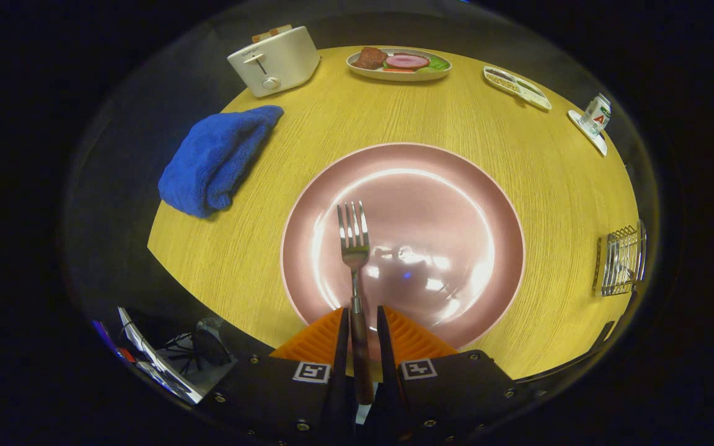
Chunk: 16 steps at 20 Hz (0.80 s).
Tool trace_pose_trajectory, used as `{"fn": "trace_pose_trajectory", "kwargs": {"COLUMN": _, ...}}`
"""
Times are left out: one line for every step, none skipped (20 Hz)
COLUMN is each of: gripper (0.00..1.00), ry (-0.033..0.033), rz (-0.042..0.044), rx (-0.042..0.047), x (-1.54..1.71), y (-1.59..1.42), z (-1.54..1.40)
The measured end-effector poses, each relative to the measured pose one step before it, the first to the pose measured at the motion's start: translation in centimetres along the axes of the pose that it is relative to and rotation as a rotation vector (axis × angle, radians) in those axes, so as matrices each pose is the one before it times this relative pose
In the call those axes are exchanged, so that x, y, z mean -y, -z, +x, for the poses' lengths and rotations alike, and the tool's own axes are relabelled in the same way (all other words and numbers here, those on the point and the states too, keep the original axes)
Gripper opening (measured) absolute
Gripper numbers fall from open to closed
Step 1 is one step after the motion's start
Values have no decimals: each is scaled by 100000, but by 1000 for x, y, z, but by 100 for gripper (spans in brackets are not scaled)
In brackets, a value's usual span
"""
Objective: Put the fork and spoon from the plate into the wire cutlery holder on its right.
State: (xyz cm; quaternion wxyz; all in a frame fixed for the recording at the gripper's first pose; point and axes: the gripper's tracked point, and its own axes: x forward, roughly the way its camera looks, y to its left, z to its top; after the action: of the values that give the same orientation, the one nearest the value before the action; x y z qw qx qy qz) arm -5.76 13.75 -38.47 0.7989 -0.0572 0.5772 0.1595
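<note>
So the gripper (362, 322) has its jaws closed down narrow on the dark wooden handle of the silver metal fork (353, 248), one finger pressing each side. The tines stick out ahead over the big glossy pink round plate (456, 204). Can't really tell if the fork is lifted clear or still brushing the plate surface, my guess is it's just off it.

Progress-wise: I'd call this the first half underway. Fork is grabbed but hasn't gone anywhere near the wire cutlery holder (622, 259) yet, which sits well off to the right of the plate near the edge of the yellow wood-grain round desk (258, 248). There seem to be some metallic bits inside the holder but it's too small and warped to say what, so I can't tell where the spoon is. I don't see one on the plate.

Path from plate to holder looks open, just bare desk between them. Other stuff is all out of the way: crumpled blue towel (214, 161) to the left of the plate, white toaster (275, 60) beyond that, an oval dish of fake food (399, 62) at the far side, a small divided tray (517, 87), and a little carton on a saucer (595, 116) far right.
</note>
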Motion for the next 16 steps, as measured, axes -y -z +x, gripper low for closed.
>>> {"fn": "trace_pose_trajectory", "kwargs": {"gripper": 27, "ry": 253, "rz": -705, "rx": -351, "x": 54, "y": 67, "z": 98}}
{"fn": "trace_pose_trajectory", "kwargs": {"gripper": 27, "ry": 98, "rz": -794, "rx": -356, "x": 10, "y": -60, "z": 129}}
{"fn": "trace_pose_trajectory", "kwargs": {"gripper": 27, "ry": -502, "rz": -339, "rx": -348, "x": 30, "y": -240, "z": -715}}
{"fn": "trace_pose_trajectory", "kwargs": {"gripper": 18, "ry": -576, "rz": 313, "rx": -224, "x": -133, "y": -19, "z": 1037}}
{"fn": "trace_pose_trajectory", "kwargs": {"gripper": 9, "ry": -539, "rz": -14, "rx": 6, "x": 12, "y": 67, "z": -234}}
{"fn": "trace_pose_trajectory", "kwargs": {"gripper": 8, "ry": -557, "rz": 133, "rx": 132, "x": -15, "y": 91, "z": -5}}
{"fn": "trace_pose_trajectory", "kwargs": {"gripper": 8, "ry": 164, "rz": -273, "rx": 49, "x": 201, "y": -35, "z": 51}}
{"fn": "trace_pose_trajectory", "kwargs": {"gripper": 8, "ry": 111, "rz": 852, "rx": 836, "x": 91, "y": -127, "z": -245}}
{"fn": "trace_pose_trajectory", "kwargs": {"gripper": 2, "ry": -428, "rz": -238, "rx": 598, "x": 109, "y": -143, "z": 192}}
{"fn": "trace_pose_trajectory", "kwargs": {"gripper": 2, "ry": 102, "rz": 974, "rx": 1670, "x": 61, "y": -352, "z": -421}}
{"fn": "trace_pose_trajectory", "kwargs": {"gripper": 2, "ry": 116, "rz": 806, "rx": 1303, "x": 147, "y": -299, "z": -263}}
{"fn": "trace_pose_trajectory", "kwargs": {"gripper": 2, "ry": 309, "rz": 720, "rx": 1147, "x": 136, "y": -368, "z": -101}}
{"fn": "trace_pose_trajectory", "kwargs": {"gripper": 2, "ry": -246, "rz": 1008, "rx": 1162, "x": 81, "y": -240, "z": -238}}
{"fn": "trace_pose_trajectory", "kwargs": {"gripper": 2, "ry": -715, "rz": 1035, "rx": 794, "x": -88, "y": -193, "z": -72}}
{"fn": "trace_pose_trajectory", "kwargs": {"gripper": 2, "ry": -422, "rz": 957, "rx": 578, "x": 16, "y": -174, "z": -195}}
{"fn": "trace_pose_trajectory", "kwargs": {"gripper": 2, "ry": -211, "rz": 1246, "rx": 1060, "x": 110, "y": -172, "z": -154}}
